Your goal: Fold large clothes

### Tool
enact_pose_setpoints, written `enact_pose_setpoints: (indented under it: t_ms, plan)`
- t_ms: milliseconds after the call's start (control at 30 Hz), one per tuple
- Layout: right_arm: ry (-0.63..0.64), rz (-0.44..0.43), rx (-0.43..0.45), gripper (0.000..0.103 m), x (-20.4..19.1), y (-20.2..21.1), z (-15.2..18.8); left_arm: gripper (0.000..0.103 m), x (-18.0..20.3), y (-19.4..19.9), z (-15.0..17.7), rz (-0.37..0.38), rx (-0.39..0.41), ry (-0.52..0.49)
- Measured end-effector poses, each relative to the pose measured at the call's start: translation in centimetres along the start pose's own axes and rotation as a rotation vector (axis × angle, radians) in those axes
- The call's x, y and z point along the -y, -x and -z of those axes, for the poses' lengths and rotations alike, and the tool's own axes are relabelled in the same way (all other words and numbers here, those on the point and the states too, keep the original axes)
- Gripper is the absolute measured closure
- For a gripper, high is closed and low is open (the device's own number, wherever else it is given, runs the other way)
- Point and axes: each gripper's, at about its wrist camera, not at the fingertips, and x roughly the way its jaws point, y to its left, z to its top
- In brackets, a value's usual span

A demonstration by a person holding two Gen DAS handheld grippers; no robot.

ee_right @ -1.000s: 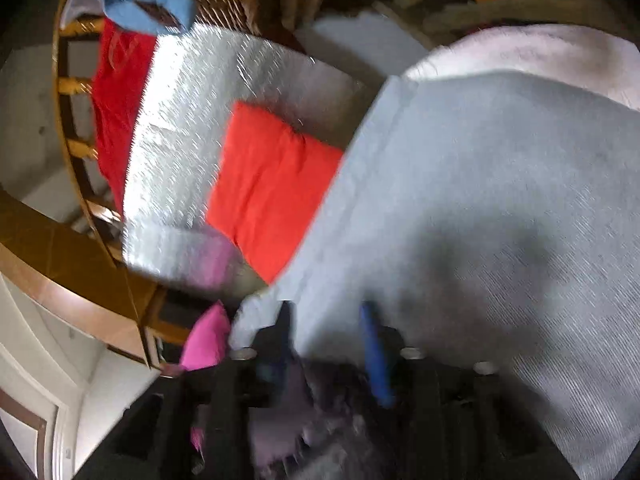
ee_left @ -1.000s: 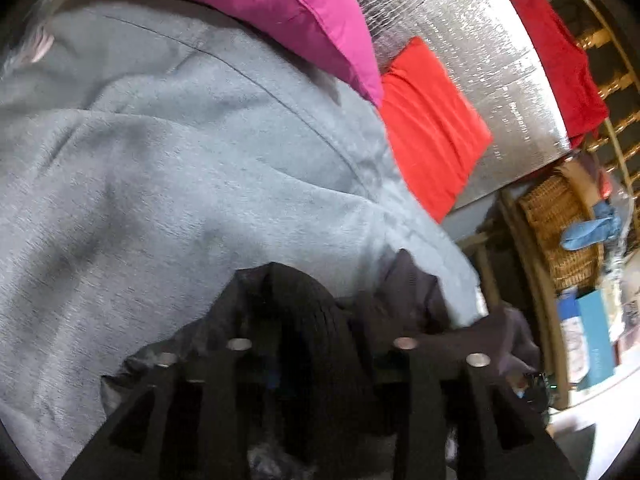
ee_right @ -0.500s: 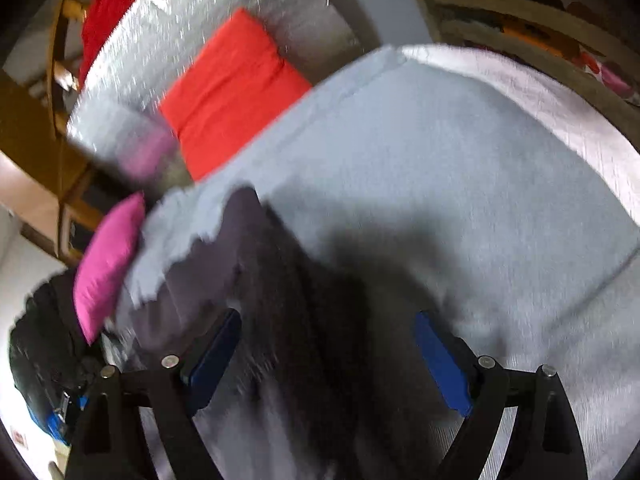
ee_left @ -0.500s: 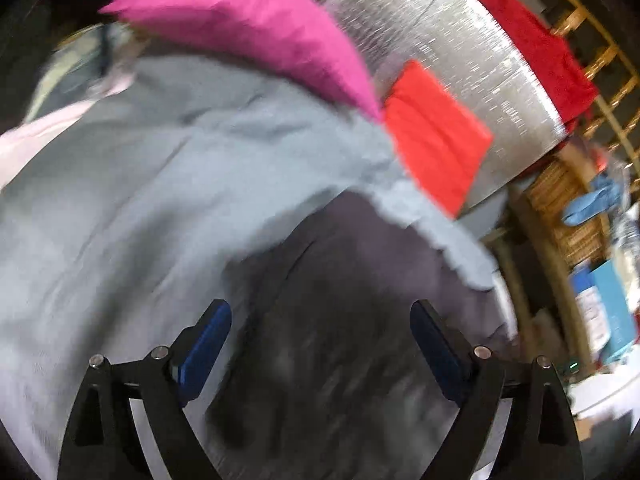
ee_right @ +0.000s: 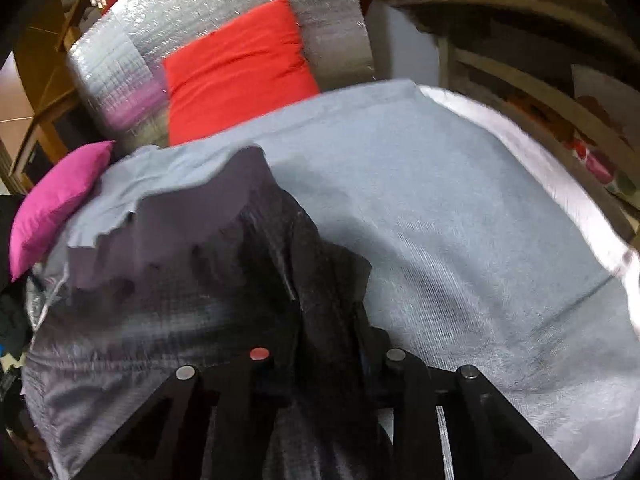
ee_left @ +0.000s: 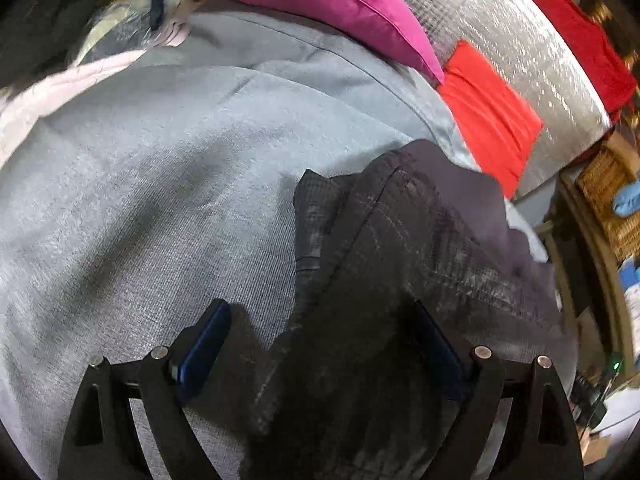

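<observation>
Left wrist view: the dark checked woven garment (ee_left: 400,280) lies crumpled on the pale grey-blue knitted blanket (ee_left: 160,200), towards the right, with a magenta cushion (ee_left: 320,4) and a red folded cloth (ee_left: 488,116) beyond it. The left gripper (ee_left: 320,344) tilts steeply down over the garment's near end, its blue pads wide apart with cloth lying loose between them, not pinched.

Right wrist view: the right gripper (ee_right: 324,360), also angled down, has just closed its jaws and now pinches a ridge of the dark garment. Judging by this, the step is regripping to spread the garment; next the left gripper needs its own hold on an edge.
</observation>
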Motion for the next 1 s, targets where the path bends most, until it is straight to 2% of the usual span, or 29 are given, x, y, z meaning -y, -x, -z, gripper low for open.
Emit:
enact_pose_setpoints:
  t_ms: [100,200,300,367,400,433,467,500,567,733,833,1000]
  plan:
    - [-0.050,-0.028,-0.006,0.078,0.6,-0.1,-0.2,0.012,0.4,0.0,0.0,-0.049,0.000,-0.030]
    - [-0.092,-0.086,-0.011,0.075,1.2,1.6,-0.3,0.012,0.6,0.6,0.4,-0.069,0.010,-0.031]
    - [-0.227,-0.180,-0.022,0.075,3.2,3.6,-0.2,0.012,1.7,2.6,0.8,-0.097,0.084,-0.087]
    - [-0.286,-0.218,0.008,0.071,4.4,5.5,0.2,0.012,2.7,4.2,1.2,-0.095,0.135,-0.130]
    - [-0.304,-0.237,0.030,0.057,4.9,6.7,0.6,0.012,3.3,5.1,1.6,-0.091,0.163,-0.152]
    - [-0.316,-0.247,0.047,0.024,5.4,8.0,1.0,0.012,3.7,5.8,2.0,-0.091,0.182,-0.168]
    - [-0.327,-0.249,0.063,0.014,5.7,9.0,1.3,0.012,4.2,6.6,2.5,-0.098,0.208,-0.188]
    - [-0.340,-0.260,0.109,0.011,6.0,10.5,2.0,0.012,4.6,7.4,3.1,-0.113,0.234,-0.207]
    - [-0.325,-0.304,0.145,0.011,5.9,12.4,2.8,0.012,5.3,8.6,4.3,-0.134,0.261,-0.232]
    - [-0.363,-0.438,0.047,0.011,4.9,13.9,6.7,0.012,6.3,10.8,8.6,-0.141,0.287,-0.257]
    - [-0.387,-0.495,0.002,0.011,3.7,13.3,9.0,0.012,5.8,11.3,11.2,-0.078,0.220,-0.240]
    - [-0.454,-0.532,-0.071,0.011,2.4,11.3,12.1,0.012,4.2,11.1,12.1,-0.031,0.145,-0.161]
